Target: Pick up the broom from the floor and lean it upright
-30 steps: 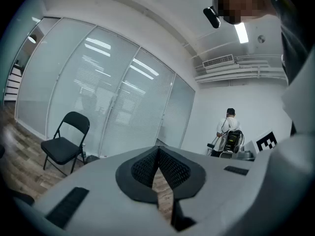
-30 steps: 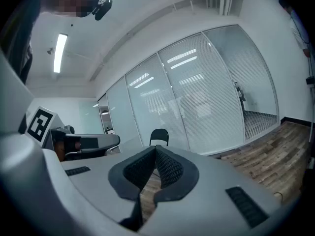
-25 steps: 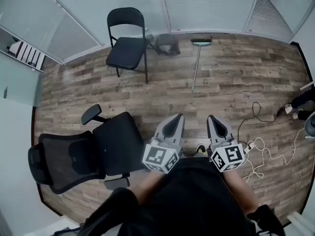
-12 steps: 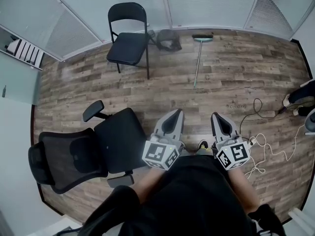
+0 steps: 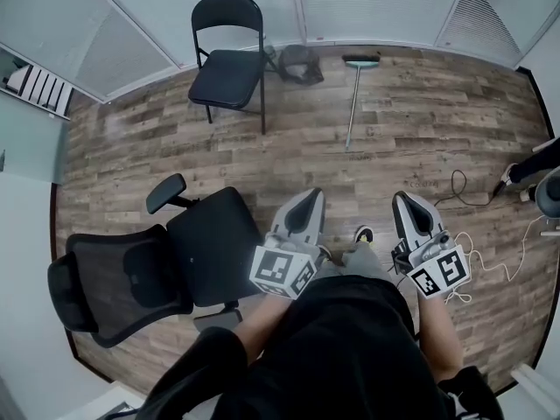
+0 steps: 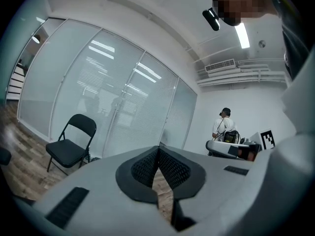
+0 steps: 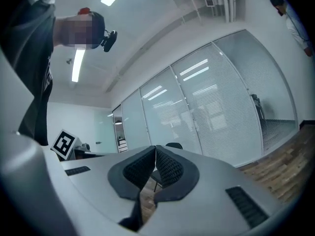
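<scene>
The broom (image 5: 352,100) lies on the wooden floor far ahead, its teal head (image 5: 360,61) near the glass wall and its thin handle pointing toward me. My left gripper (image 5: 307,201) and right gripper (image 5: 409,201) are held level in front of my body, well short of the broom. Both are shut with nothing between the jaws. In the left gripper view the left gripper (image 6: 157,150) has its pads pressed together, and in the right gripper view the right gripper (image 7: 155,150) looks the same. The broom does not show in either gripper view.
A black folding chair (image 5: 228,64) stands by the glass wall, left of the broom; it also appears as the folding chair (image 6: 73,145). A black office chair (image 5: 149,269) is close on my left. White and black cables (image 5: 477,243) trail on the floor at right. A person (image 6: 224,129) stands far off.
Both grippers and my body have advanced across the floor toward the broom. The right gripper has risen and shifted right in the head view; the folding chair and broom sit higher in view.
</scene>
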The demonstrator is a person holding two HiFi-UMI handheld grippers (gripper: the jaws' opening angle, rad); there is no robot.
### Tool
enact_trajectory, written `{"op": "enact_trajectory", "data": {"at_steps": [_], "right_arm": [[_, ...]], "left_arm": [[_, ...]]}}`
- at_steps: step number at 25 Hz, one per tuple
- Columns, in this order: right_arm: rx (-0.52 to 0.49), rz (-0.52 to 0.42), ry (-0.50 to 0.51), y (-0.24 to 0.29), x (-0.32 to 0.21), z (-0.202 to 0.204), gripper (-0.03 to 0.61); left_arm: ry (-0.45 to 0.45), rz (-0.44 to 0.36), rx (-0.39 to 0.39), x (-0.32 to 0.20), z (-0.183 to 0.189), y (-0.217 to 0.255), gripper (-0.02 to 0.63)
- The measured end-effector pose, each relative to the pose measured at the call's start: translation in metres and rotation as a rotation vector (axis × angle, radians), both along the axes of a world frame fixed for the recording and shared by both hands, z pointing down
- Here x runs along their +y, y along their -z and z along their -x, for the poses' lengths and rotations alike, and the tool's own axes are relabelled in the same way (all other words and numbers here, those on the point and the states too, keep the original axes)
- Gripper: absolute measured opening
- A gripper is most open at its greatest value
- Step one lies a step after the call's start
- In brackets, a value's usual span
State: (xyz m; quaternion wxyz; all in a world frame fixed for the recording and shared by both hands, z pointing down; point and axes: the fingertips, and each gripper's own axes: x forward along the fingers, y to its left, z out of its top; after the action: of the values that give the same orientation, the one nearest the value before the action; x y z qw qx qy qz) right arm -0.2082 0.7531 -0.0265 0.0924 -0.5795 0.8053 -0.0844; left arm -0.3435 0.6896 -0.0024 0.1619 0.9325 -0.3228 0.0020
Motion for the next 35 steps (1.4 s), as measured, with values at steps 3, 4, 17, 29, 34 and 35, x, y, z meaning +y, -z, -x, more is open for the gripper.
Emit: {"op": "enact_trajectory", "data": {"at_steps": [3,4,17,29,34,35], "right_arm": [[-0.014,0.001,0.007,-0.001,-0.01,-0.002,0.018],[-0.002,-0.005,0.013,-0.002,-0.015,-0.003,0.018],[-0.039,0.036,-0.018,-0.026,-0.139,-0.102,0.018],[-0.034,0.027,0.006,-0.036,-0.237,-0.207,0.018],[-0.041,0.027,0.029,-0.038,-0.265,-0.228,0.018],[-0.04,0.029,0.033,-0.039,-0.27,-0.23,0.018]], "left_arm": [[-0.001,0.001,0.011,-0.008,-0.004,0.002,0.021],[0.0,-0.002,0.017,-0.012,-0.007,0.002,0.021],[-0.008,-0.039,0.0,-0.137,-0.103,0.009,0.021],[0.044,-0.011,-0.074,-0.242,-0.192,-0.002,0.021],[0.072,-0.01,-0.094,-0.272,-0.21,-0.003,0.021],[0.072,-0.012,-0.1,-0.277,-0.212,-0.002,0.021]]}}
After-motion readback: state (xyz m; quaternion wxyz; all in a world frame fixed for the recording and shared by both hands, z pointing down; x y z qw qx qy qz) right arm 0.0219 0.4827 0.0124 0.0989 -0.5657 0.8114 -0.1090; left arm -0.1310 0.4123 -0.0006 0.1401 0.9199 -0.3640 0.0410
